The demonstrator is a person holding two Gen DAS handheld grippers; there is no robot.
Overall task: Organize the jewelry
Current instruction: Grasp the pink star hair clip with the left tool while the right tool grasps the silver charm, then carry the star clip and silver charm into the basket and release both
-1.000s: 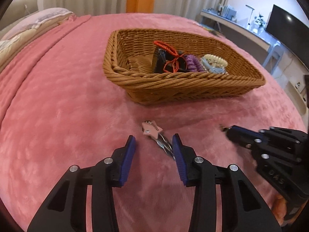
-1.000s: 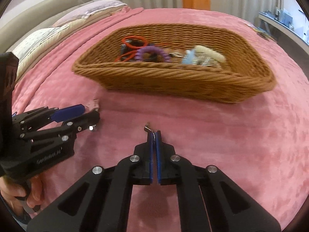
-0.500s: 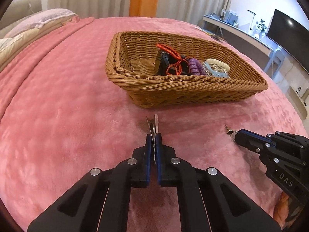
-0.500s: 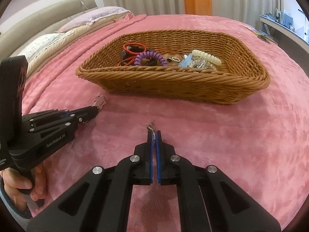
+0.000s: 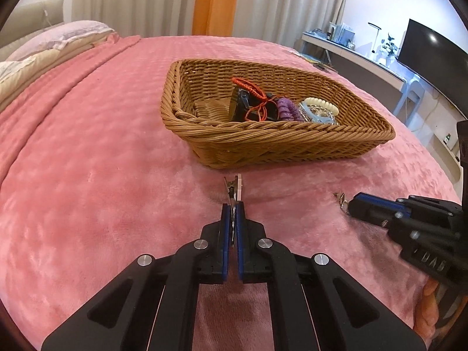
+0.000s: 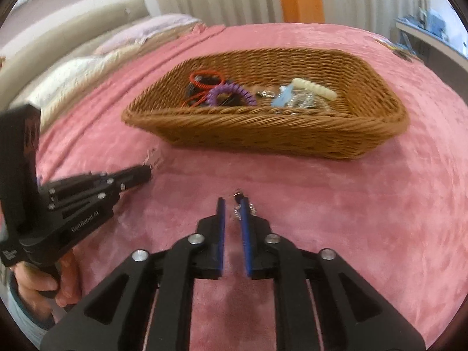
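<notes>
My left gripper (image 5: 232, 204) is shut on a pink hair clip (image 5: 235, 187), whose metal end sticks out past the pads, just above the pink blanket. In the right wrist view the same left gripper (image 6: 146, 174) holds the clip (image 6: 153, 158) at the left. The jaws of my right gripper (image 6: 232, 201) are opening, and a small metal jewelry piece (image 6: 238, 197) lies between them against the right pad, unpressed. The left wrist view shows the right gripper (image 5: 352, 204) with that piece (image 5: 340, 200) at its tip. A wicker basket (image 5: 263, 139) stands beyond both.
The basket (image 6: 263, 117) holds a red cord (image 5: 248, 86), a purple coil tie (image 5: 286, 111), a white bead bracelet (image 5: 321, 103) and a light blue clip. Pillows (image 5: 44, 49) lie at far left. A desk and a TV (image 5: 430, 49) stand off the bed to the right.
My left gripper closed on the pink clip, which now stands on edge between the pads. The right gripper, shut before, has parted its jaws around the small metal piece.
</notes>
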